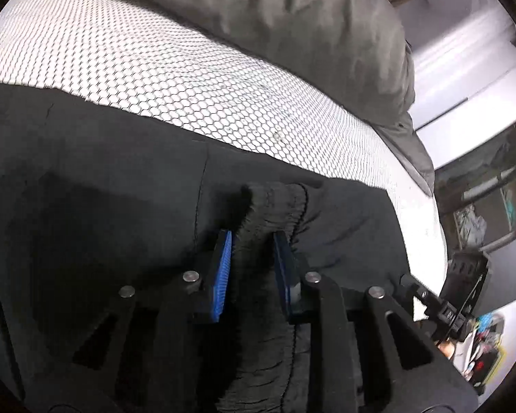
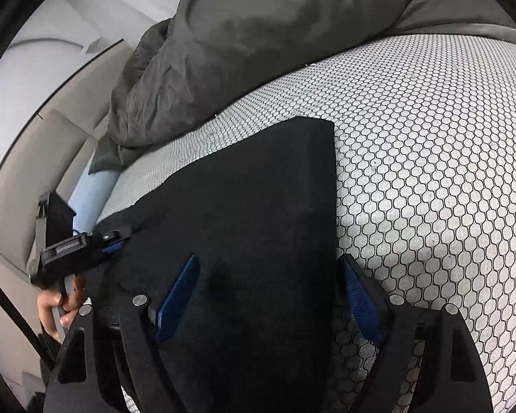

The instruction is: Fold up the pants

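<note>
Nearest the left gripper point(image 1: 253, 241), its two fingers pinched the gathered waistband of one pair of black pants point(image 1: 120, 179) lying on the bed point(image 1: 154, 69); the right gripper point(image 2: 270, 275) straddled a pant leg, spread wide. Beyond lay one grey duvet point(image 2: 258, 34).

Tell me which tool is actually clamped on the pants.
The left tool: its blue pads pinch the gathered elastic waistband of the black pants. The right tool is spread wide, gripping nothing.

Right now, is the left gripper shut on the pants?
Yes: the left gripper has its jaws closed on the gathered elastic band of the black pants.
</note>
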Available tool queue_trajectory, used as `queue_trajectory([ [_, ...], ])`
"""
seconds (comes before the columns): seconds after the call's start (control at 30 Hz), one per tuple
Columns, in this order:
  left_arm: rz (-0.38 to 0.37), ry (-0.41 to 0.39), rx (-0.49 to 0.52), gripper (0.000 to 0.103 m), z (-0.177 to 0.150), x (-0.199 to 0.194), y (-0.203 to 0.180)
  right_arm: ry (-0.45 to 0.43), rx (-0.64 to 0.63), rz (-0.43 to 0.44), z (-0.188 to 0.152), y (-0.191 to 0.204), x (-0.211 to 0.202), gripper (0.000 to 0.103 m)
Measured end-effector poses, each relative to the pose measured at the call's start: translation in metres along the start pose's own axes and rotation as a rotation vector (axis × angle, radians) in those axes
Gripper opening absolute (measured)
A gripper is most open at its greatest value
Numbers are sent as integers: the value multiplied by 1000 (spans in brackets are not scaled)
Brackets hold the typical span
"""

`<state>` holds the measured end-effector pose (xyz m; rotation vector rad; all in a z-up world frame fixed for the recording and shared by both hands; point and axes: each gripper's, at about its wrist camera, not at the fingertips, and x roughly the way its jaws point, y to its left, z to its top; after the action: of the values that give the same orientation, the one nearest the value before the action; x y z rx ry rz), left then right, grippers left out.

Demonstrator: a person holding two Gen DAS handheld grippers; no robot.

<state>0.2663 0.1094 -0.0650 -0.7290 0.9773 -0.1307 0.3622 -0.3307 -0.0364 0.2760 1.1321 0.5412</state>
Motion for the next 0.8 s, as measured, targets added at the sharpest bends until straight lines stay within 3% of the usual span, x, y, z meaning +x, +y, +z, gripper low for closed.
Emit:
queue_trajectory([
  [0.1, -7, -71, -7, 3, 4, -14, 4, -14, 22, 16, 3, 2, -3, 84],
  [0.2, 130, -142, -7, 4, 5, -32, 14, -40, 29, 6, -1, 2, -20, 84],
  [0.23, 160, -129, -10, 4, 5, -30, 17, -46, 28, 3, -3, 4, -25, 84],
  [0.33, 117, -30, -53, 4, -4, -19, 22, -47, 3, -9, -11, 12, -35, 84],
  [0.47, 80, 4, 42, 21, -26, -19, -5, 13, -2, -31, -21, 11, -27, 84],
  [0.57, 153, 25, 128, 34, -39, -8, -21, 32, 17, -35, -24, 6, -17, 84],
  [0.67, 156, 41, 80, 34, -37, 7, -17, 39, 8, -33, -24, 7, -7, 82],
  [0.8, 66, 44, -23, 34, -27, 1, -4, 54, 6, -28, -20, 9, 5, 80],
])
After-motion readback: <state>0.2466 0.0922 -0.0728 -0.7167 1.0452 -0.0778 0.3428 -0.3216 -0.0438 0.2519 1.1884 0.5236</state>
